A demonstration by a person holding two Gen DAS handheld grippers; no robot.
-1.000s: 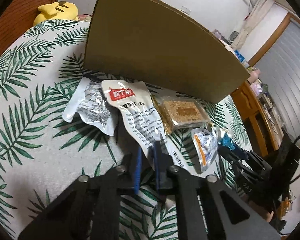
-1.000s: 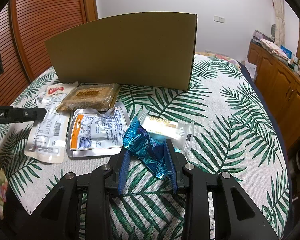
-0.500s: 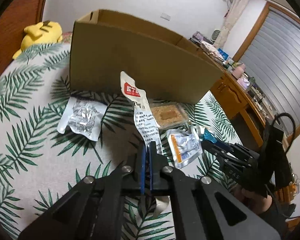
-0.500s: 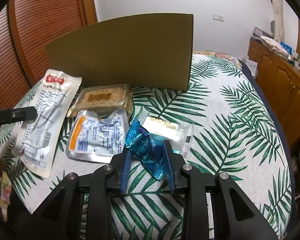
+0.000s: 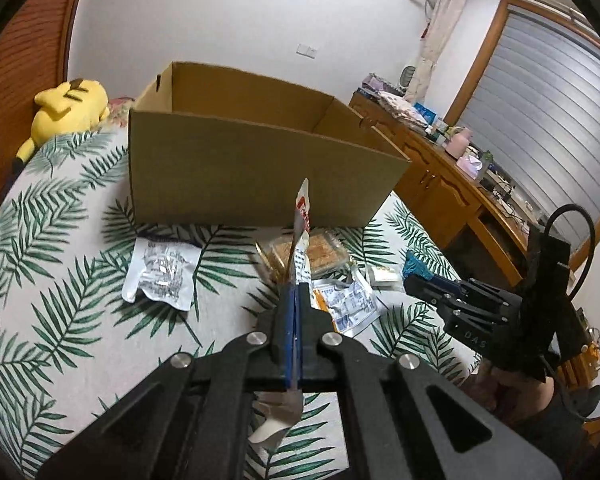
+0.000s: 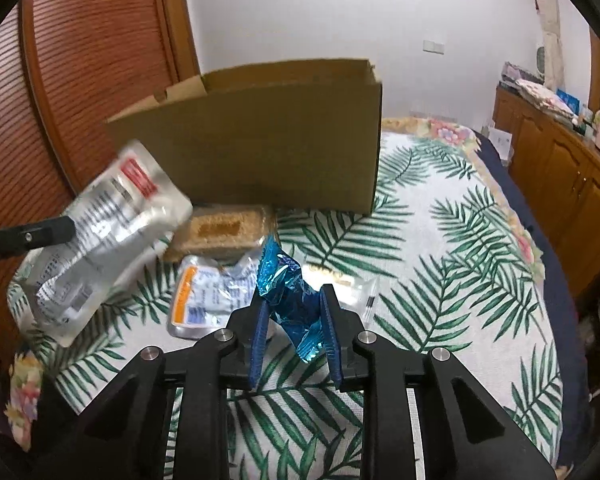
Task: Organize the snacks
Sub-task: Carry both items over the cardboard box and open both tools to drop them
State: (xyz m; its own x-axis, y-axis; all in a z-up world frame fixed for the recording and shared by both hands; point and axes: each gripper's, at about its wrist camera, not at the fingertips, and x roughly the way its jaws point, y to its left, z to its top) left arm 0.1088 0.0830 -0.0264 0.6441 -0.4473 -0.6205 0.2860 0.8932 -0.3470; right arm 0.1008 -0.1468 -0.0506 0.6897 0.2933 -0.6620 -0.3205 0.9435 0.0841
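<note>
My left gripper [image 5: 295, 300] is shut on a white pouch with a red label [image 5: 301, 236] and holds it edge-on above the bed; the pouch also shows in the right wrist view [image 6: 104, 232]. My right gripper [image 6: 294, 312] is shut on a crumpled blue foil packet [image 6: 286, 292], lifted off the cover. An open cardboard box [image 5: 236, 160] stands behind the snacks and shows in the right wrist view too [image 6: 268, 148]. A brown cracker pack [image 6: 220, 230], a silver-and-orange pouch [image 6: 208, 296] and a small clear packet [image 6: 340, 280] lie on the cover.
A clear silver packet [image 5: 162, 276] lies left of the others on the palm-leaf bed cover [image 5: 52, 264]. A yellow plush toy [image 5: 66, 106] sits at the back left. A wooden cabinet [image 5: 452, 184] runs along the right side. A slatted wooden wall [image 6: 80, 72] is on the left.
My left gripper closed on the white pouch and raised it off the bed, turning it edge-on. My right gripper lifted the blue packet. Both views now look higher, toward the box's open top.
</note>
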